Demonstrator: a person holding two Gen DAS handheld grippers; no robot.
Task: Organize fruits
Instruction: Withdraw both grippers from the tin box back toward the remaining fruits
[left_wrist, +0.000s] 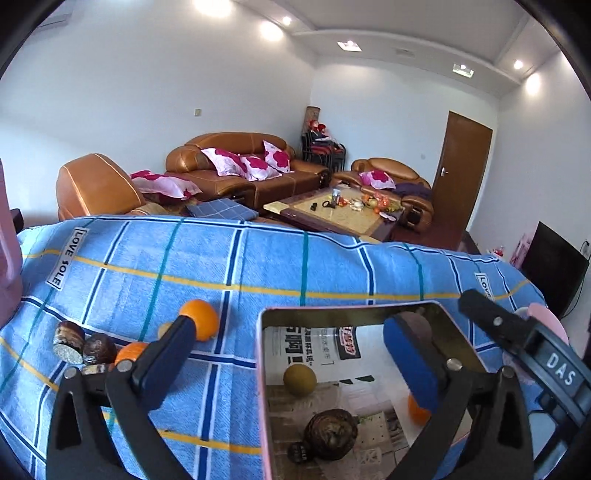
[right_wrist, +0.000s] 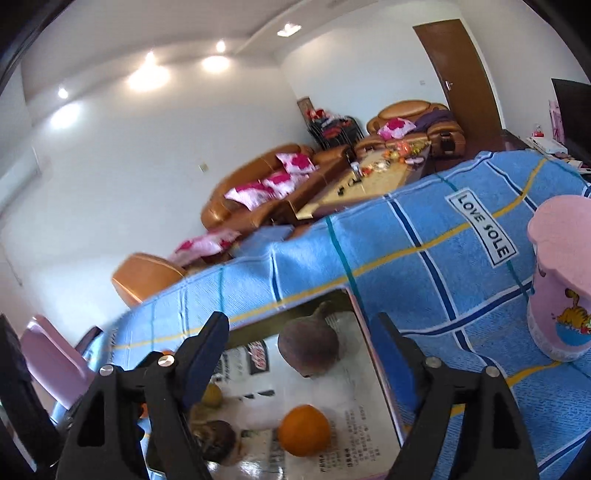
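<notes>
A pink-rimmed metal tin (left_wrist: 260, 369) lined with newspaper sits on the blue plaid cloth (left_wrist: 258, 266). In the left wrist view it holds a green-brown round fruit (left_wrist: 300, 380), a dark brown fruit (left_wrist: 331, 430) and an orange (left_wrist: 417, 410). My left gripper (left_wrist: 295, 354) is open over the tin's left rim. Outside, to its left, lie an orange (left_wrist: 201, 317), a smaller orange (left_wrist: 129, 352) and dark brown fruits (left_wrist: 70, 339). My right gripper (right_wrist: 299, 350) is open and empty above the tin (right_wrist: 380, 369), over a purple-brown fruit (right_wrist: 308, 350) and an orange (right_wrist: 303, 430).
A pink lidded container (right_wrist: 561, 280) with a cartoon cat stands on the cloth to the right of the tin. Pink chairs (right_wrist: 51, 358) stand at the table's left. Sofas (left_wrist: 243, 162) and a coffee table (left_wrist: 332, 214) fill the room behind.
</notes>
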